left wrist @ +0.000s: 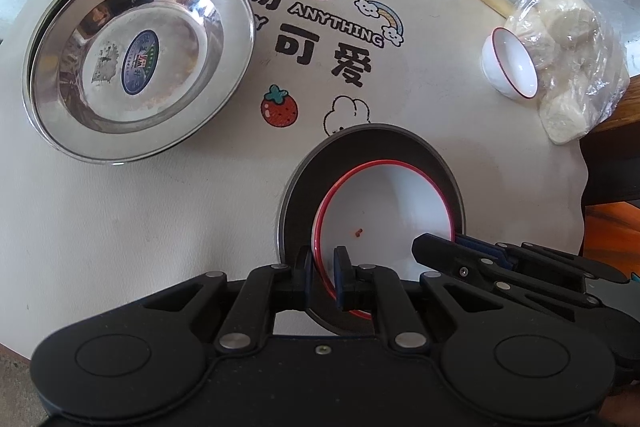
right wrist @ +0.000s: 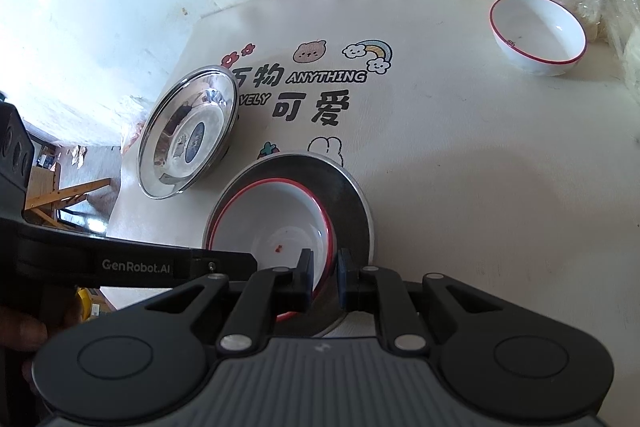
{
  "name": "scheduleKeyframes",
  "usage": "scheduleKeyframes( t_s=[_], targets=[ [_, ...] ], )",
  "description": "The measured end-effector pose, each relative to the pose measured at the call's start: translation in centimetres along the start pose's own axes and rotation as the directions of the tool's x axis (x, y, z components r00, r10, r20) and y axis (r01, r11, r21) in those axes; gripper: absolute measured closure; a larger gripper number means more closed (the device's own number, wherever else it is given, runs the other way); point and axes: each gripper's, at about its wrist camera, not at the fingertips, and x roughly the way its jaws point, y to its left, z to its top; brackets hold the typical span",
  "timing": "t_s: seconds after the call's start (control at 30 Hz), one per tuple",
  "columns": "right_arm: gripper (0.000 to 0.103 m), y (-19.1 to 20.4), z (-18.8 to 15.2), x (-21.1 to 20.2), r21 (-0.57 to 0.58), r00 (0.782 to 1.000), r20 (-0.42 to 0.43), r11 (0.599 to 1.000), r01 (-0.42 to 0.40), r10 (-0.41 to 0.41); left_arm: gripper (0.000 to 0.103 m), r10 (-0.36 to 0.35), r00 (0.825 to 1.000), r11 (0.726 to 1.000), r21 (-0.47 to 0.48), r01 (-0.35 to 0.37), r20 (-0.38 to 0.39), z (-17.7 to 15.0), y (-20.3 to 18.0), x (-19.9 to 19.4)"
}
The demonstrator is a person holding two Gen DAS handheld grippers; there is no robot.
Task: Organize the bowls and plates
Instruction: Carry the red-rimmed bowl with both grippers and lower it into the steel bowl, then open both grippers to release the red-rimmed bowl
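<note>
The cloth-covered surface (left wrist: 160,227) fills both views. A steel plate (left wrist: 138,55) lies at upper left of the left wrist view. A dark plate (left wrist: 374,147) sits low at centre, with a red-rimmed white bowl (left wrist: 384,203) on it. A bag (left wrist: 568,59) lies at right, and a small bowl (left wrist: 510,65) rests just beside it. The left hand-held gripper (left wrist: 323,273) is clamped nearly closed on the red-rimmed bowl's rim, and the right hand-held gripper (right wrist: 324,273) pinches the same rim at lower centre of its own view.
</note>
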Motion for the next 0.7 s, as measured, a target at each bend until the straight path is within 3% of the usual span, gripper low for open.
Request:
scheduleKeyframes(
  t_s=[0.4, 0.7],
  targets=[
    [0.089, -0.46, 0.2, 0.69, 0.001, 1.0, -0.012, 1.0, -0.01, 0.01, 0.091, 0.008, 1.0, 1.0, 0.002, -0.008, 0.016, 0.37, -0.1, -0.12],
    [0.086, -0.43, 0.23, 0.15, -0.019, 1.0, 0.004, 1.0, -0.009, 0.01, 0.084, 0.019, 0.999, 1.0, 0.006, -0.019, 0.027, 0.39, -0.17, -0.72]
  ],
)
